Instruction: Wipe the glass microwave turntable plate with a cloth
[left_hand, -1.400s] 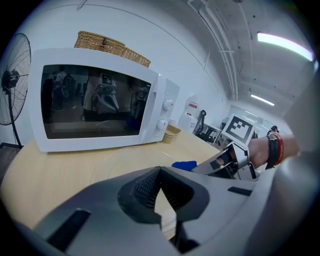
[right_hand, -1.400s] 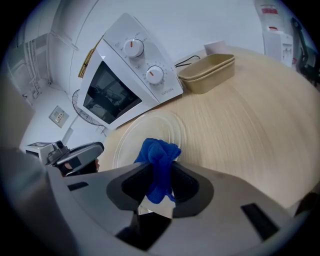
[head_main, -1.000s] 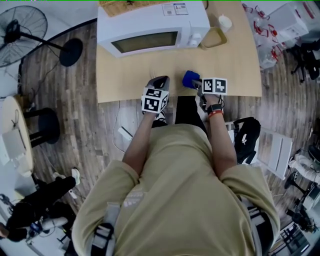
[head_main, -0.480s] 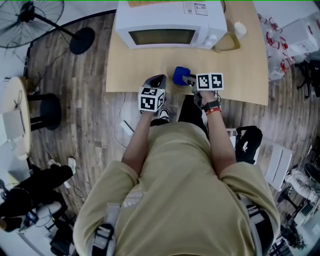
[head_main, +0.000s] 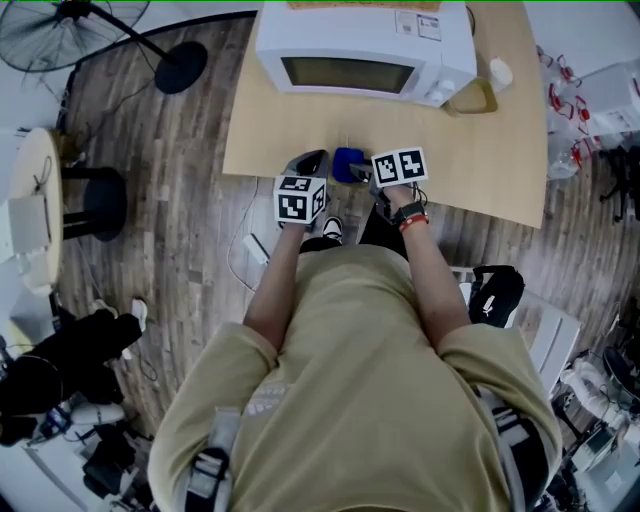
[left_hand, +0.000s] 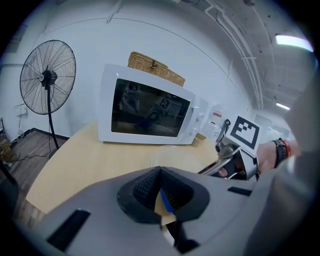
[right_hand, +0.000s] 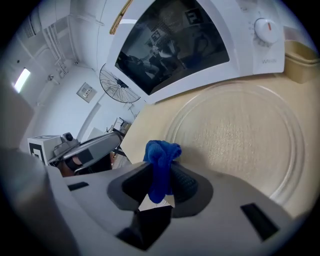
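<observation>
Your right gripper (right_hand: 159, 176) pinches the blue cloth (right_hand: 161, 152) at the near rim of the glass turntable plate (right_hand: 240, 135). The plate lies flat on the wooden table (head_main: 500, 150), just before the microwave (head_main: 365, 40). Your left gripper (left_hand: 160, 175) hangs at the table's front edge with its jaws pressed together and bare tabletop ahead of it.

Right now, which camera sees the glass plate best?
The right gripper view: the glass plate fills it, round and whole, beyond the blue cloth. The left gripper view shows only a faint rim; in the head view I cannot make it out.
</observation>
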